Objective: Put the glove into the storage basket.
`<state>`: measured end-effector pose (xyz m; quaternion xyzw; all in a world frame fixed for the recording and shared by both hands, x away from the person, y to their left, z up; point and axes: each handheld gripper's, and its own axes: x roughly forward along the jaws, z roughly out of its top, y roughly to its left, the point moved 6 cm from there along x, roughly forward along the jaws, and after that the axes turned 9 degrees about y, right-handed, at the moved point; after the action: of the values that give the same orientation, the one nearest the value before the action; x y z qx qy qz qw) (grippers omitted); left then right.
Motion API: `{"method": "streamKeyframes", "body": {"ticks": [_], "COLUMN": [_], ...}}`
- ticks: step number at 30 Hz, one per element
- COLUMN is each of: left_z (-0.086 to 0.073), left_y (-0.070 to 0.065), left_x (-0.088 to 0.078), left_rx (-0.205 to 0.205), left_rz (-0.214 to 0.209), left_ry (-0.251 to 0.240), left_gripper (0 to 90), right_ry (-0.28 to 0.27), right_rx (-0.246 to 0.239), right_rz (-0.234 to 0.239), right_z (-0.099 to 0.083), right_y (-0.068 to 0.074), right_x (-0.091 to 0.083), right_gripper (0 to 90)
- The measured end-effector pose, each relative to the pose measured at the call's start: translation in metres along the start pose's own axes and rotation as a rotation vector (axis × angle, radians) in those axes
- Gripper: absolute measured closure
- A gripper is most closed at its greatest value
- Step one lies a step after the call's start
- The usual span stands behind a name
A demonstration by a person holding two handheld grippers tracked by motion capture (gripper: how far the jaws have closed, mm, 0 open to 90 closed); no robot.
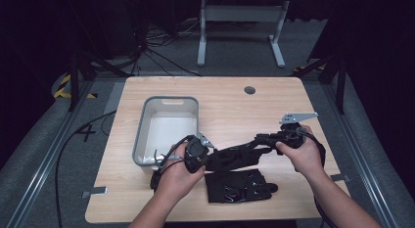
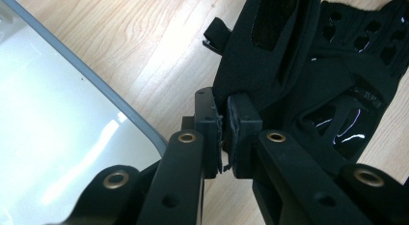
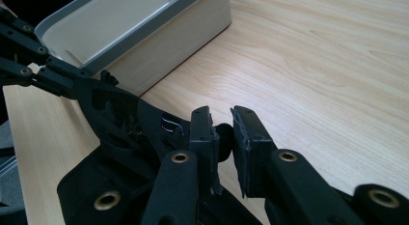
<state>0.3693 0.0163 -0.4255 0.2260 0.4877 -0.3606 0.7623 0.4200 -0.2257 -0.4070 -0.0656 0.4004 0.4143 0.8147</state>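
The left gripper is clenched on one end of a black glove, and the right gripper pinches the other end, so the glove hangs stretched between them, just above the wooden table and beside the grey bin. A second black glove lies flat on the table below it. The glove seems light, soft and floppy, so I think it is best taken at the edge of the cuff or at a fingertip, with a firm pinch, since thin fabric can slip out.

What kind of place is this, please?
Probably a lab or recording workspace: a wooden table on grey carpet, loose cables on the floor behind it, and yellow-black hazard tape at the left.
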Motion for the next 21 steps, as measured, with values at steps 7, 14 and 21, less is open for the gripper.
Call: {"method": "streamKeyframes", "body": {"ticks": [7, 14, 21], "left_z": [-0.001, -0.002, -0.008], "left_y": [-0.003, -0.004, -0.013], "left_x": [0.006, 0.008, 0.005], "left_rx": [0.018, 0.020, 0.033], "left_rz": [0.009, 0.012, -0.033], "left_ry": [0.022, 0.026, 0.061], "left_gripper": [84.5, 83.9, 80.7], "right_ry": [0.004, -0.002, 0.001], "right_rx": [0.002, 0.000, -0.003], "right_rz": [0.002, 0.005, 0.018], "right_z": [-0.010, -0.014, -0.021], "right_y": [-0.001, -0.001, 0.005], "right_x": [0.003, 0.003, -0.002], "right_gripper": [79.7, 79.6, 79.4]}}
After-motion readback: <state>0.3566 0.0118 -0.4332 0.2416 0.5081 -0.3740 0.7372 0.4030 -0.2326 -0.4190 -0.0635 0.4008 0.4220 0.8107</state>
